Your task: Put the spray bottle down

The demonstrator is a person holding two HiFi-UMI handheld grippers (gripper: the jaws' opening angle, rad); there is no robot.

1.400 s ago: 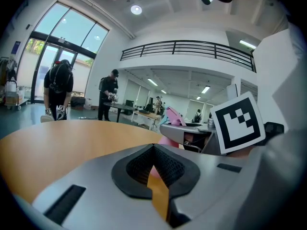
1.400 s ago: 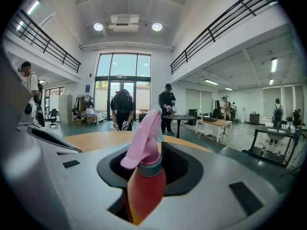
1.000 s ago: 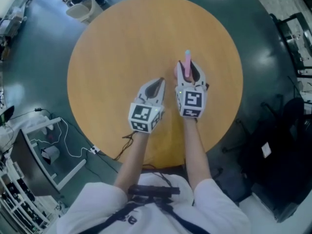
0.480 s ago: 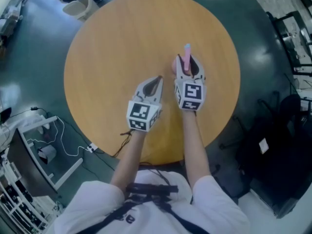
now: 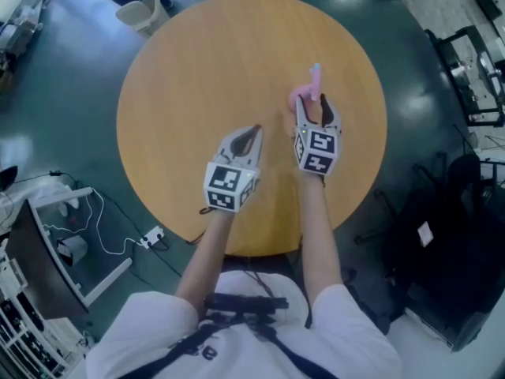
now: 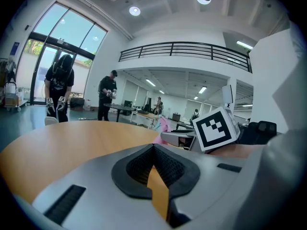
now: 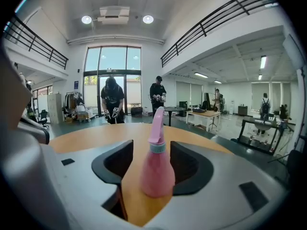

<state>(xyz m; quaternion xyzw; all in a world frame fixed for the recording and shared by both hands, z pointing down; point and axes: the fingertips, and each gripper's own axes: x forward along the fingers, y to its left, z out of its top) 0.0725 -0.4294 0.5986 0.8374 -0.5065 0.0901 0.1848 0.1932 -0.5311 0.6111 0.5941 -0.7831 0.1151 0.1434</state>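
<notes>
A pink spray bottle (image 5: 315, 80) stands upright on the round wooden table (image 5: 197, 69), right of its middle. My right gripper (image 5: 313, 103) straddles the bottle's body, and its jaws are opening. In the right gripper view the bottle (image 7: 156, 171) rests on the tabletop with a gap to the dark pads (image 7: 117, 164) on both sides, so nothing presses on it. My left gripper (image 5: 254, 129) hovers over the table just left of the right one, its jaws shut and empty; in the left gripper view its pads (image 6: 144, 163) meet at the tip.
A white bin (image 5: 146, 13) stands on the floor beyond the table's far left edge. Black chairs and frames (image 5: 465, 188) crowd the right side, and a cabled white rack (image 5: 79, 227) sits near left. Two people (image 7: 111, 99) stand far behind the table.
The right gripper's jaws have spread away from the bottle, which now stands free between them. That gripper has shifted slightly right and farther out. The left gripper looks about where it was.
</notes>
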